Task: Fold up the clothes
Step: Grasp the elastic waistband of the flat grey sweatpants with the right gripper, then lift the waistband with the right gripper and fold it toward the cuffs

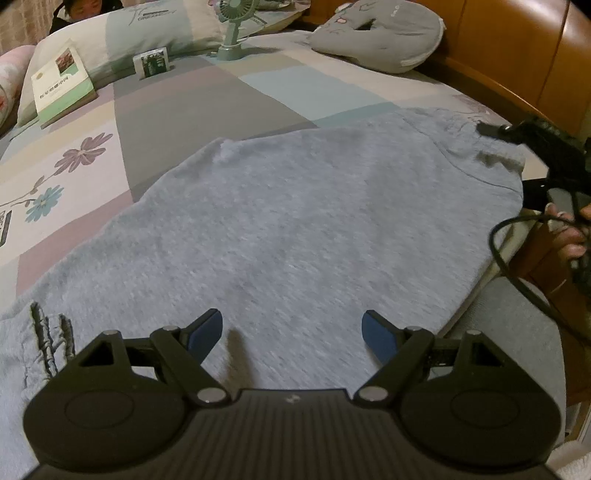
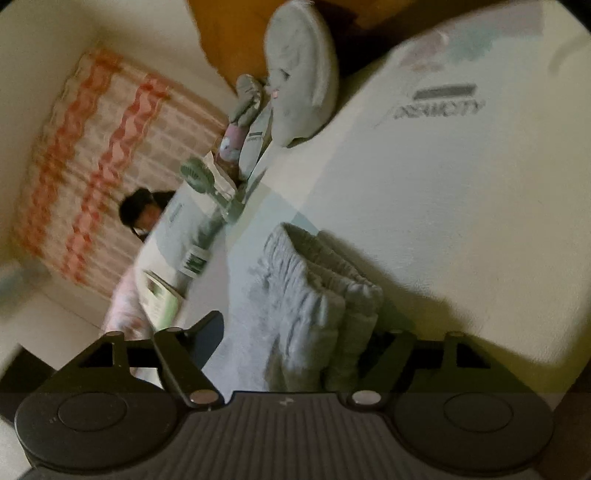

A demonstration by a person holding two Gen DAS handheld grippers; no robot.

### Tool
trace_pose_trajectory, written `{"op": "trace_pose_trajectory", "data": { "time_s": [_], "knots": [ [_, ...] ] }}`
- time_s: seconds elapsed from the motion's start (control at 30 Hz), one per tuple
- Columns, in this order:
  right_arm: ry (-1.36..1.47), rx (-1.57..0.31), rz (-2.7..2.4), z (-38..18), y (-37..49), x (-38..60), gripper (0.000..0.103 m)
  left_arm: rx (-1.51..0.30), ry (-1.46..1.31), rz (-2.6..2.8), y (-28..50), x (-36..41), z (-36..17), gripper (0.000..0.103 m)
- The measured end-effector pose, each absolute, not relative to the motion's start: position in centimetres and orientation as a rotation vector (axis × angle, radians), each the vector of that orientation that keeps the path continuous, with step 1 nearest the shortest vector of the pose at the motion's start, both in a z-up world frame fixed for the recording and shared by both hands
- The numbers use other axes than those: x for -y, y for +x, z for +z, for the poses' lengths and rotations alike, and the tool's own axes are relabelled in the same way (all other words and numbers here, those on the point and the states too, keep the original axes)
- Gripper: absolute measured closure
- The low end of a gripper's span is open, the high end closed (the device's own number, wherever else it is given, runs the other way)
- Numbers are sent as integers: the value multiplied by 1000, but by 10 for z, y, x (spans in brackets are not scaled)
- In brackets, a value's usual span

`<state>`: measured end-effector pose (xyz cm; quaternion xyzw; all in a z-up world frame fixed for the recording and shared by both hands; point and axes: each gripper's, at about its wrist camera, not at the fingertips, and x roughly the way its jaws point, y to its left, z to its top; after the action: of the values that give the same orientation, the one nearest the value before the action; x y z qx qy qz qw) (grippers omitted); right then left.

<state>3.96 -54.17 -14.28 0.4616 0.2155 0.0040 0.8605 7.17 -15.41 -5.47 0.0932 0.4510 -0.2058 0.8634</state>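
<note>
A grey fleece sweatshirt (image 1: 295,206) lies spread flat on the bed, filling most of the left wrist view. My left gripper (image 1: 292,334) is open and empty, just above the near part of the garment, with its ribbed hem (image 1: 44,332) at lower left. My right gripper (image 1: 491,130) shows at the right edge over the garment's far right corner. In the tilted right wrist view, the right gripper (image 2: 291,332) stands wide with a bunched ribbed edge of the sweatshirt (image 2: 310,295) between its fingers. Its right finger is hidden behind the cloth, so the grip is unclear.
On the patchwork bedsheet (image 1: 177,110) beyond the garment lie a green book (image 1: 61,85), a small box (image 1: 153,62), a desk fan (image 1: 234,26) and a grey cushion (image 1: 384,37). A wooden bed frame (image 1: 517,66) runs along the right. A person (image 2: 142,218) sits beyond the bed.
</note>
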Motion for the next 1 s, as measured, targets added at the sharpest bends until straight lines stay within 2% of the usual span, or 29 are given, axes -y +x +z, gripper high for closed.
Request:
{"op": "trace_pose_trajectory", "data": {
  "time_s": [0.03, 0.07, 0.1, 0.13, 0.23, 0.57, 1.0],
  "knots": [
    [928, -454, -8, -143, 39, 538, 40, -944, 193, -429, 72, 153, -54, 20],
    [920, -449, -22, -145, 37, 538, 52, -943, 190, -427, 71, 152, -54, 20],
    [938, -441, -35, -150, 34, 543, 71, -942, 187, -425, 71, 151, -54, 20],
    [974, -441, -37, -157, 30, 551, 76, -941, 185, -423, 71, 150, -54, 20],
    [1034, -428, 31, -164, 26, 563, 76, -936, 180, -424, 70, 146, -53, 20],
    [965, -480, -77, -148, 35, 547, 72, -912, 177, -410, 63, 122, -42, 20],
    [609, -513, -122, -73, 48, 491, 71, -888, 272, -461, 47, 71, -13, 20]
  ]
}}
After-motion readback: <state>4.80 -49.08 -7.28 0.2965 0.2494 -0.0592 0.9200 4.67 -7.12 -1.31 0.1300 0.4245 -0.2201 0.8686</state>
